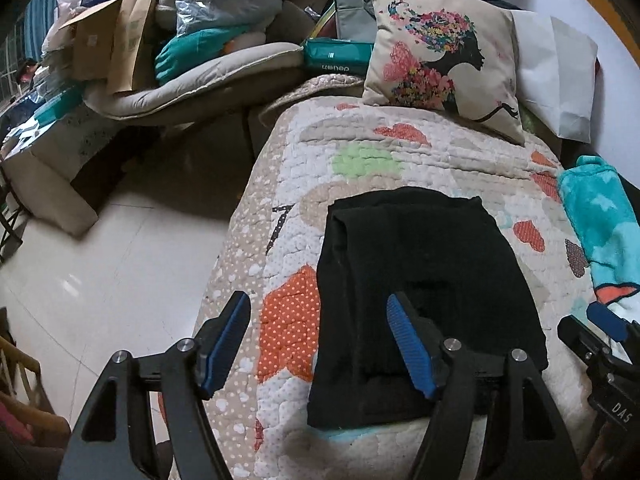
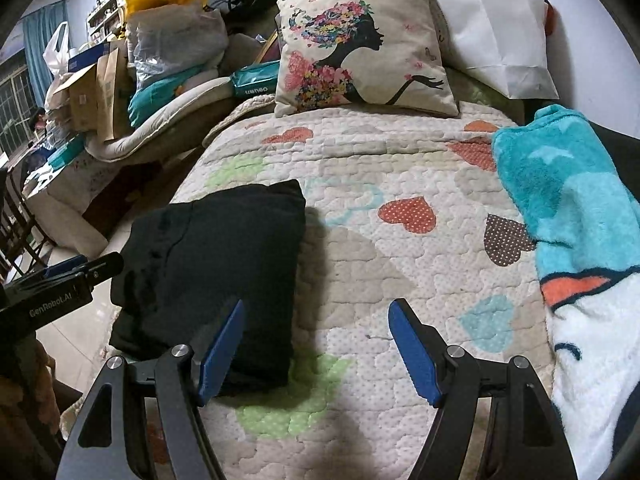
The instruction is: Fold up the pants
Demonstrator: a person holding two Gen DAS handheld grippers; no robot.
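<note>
The left gripper point(image 1: 318, 344) was a matte black metal frame of angular arms with triangular cut-outs and round silver screws, carrying ribbed blue rubber fingers point(image 1: 410, 344). The right gripper point(image 2: 316, 350) was built alike, and white "GenRobot.AI" lettering marked the left one's black body.
</note>
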